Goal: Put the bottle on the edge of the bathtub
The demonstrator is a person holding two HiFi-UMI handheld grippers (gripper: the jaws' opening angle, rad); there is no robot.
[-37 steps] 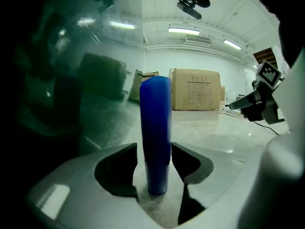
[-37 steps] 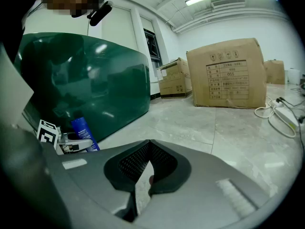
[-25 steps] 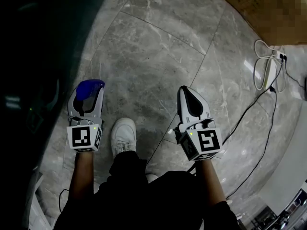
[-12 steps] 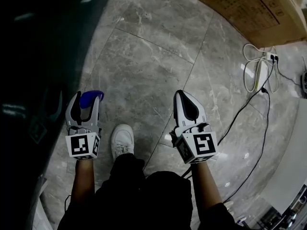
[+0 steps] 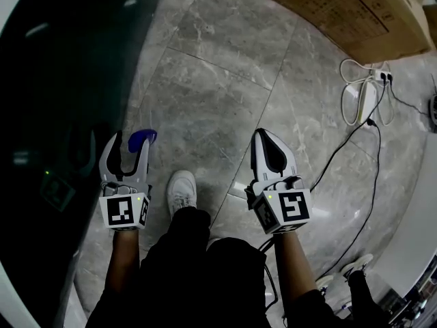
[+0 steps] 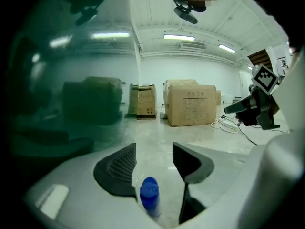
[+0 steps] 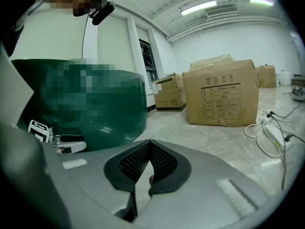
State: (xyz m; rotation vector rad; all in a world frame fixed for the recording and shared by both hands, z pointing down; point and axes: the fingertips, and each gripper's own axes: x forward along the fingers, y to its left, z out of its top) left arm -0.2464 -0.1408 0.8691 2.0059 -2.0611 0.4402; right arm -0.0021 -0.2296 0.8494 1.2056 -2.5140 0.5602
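My left gripper [image 5: 128, 145] is held out over the floor right beside the dark green bathtub [image 5: 61, 80]. A blue-capped bottle [image 5: 142, 139] shows at its right fingertip. In the left gripper view the bottle [image 6: 149, 192] stands upright low between the jaws of the left gripper [image 6: 154, 149]. The jaws stand apart on either side of it, and the gripper body hides its lower part. The bathtub's wall [image 6: 57, 80] fills the left. My right gripper [image 5: 265, 137] hangs over the floor, shut and empty; its tips [image 7: 148, 144] meet.
Grey marble floor [image 5: 225, 67] lies ahead. Cardboard boxes [image 5: 355, 12] stand at the far right, with a white power strip and cables [image 5: 365, 101] beside them. The person's white shoe [image 5: 181, 190] is between the grippers. Another pair of shoes [image 5: 358, 262] shows at the lower right.
The person has stepped forward along the tub. The blue of the bottle, first spread across both left fingertips, now shows smaller at the right tip. The right gripper stays shut.
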